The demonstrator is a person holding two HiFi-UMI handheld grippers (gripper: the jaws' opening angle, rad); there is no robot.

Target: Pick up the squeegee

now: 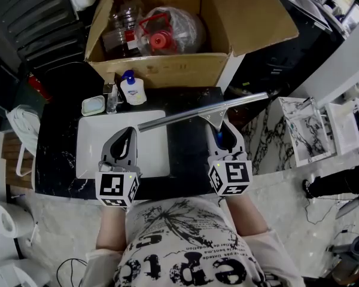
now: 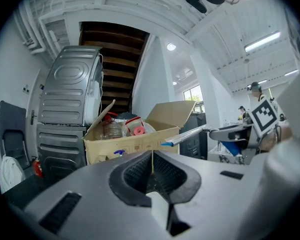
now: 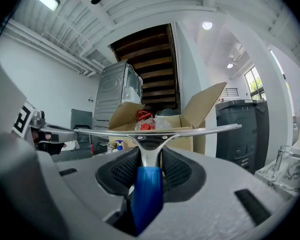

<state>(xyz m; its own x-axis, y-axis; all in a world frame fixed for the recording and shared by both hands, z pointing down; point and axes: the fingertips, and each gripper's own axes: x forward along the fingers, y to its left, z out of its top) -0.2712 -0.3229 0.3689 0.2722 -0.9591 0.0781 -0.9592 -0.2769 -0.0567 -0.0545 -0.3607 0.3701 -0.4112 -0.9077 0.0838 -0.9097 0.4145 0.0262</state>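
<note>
The right gripper (image 1: pixel 223 135) has its fingers closed on the squeegee (image 1: pixel 197 113). In the right gripper view the blue handle (image 3: pixel 147 189) lies in the gap between the two ribbed fingers (image 3: pixel 125 170), and the metal neck rises out past the fingertips. The long metal bar sits crosswise just beyond the tips, well clear of the pads. In the head view that bar slants across the far part of the black bench (image 1: pixel 60 154). Its left end lies over the far edge of the white tray (image 1: pixel 90 142), and its right end reaches past the bench's right edge. The left gripper (image 1: pixel 127 137) is over the tray, left of the squeegee and apart from it. In the left gripper view its fingers (image 2: pixel 135 171) are pressed together with only a thin seam between them and nothing held. At the far side of the bench stands an open cardboard box (image 1: pixel 167 70), with a small pump bottle (image 1: pixel 132 89) just in front of it.
</note>
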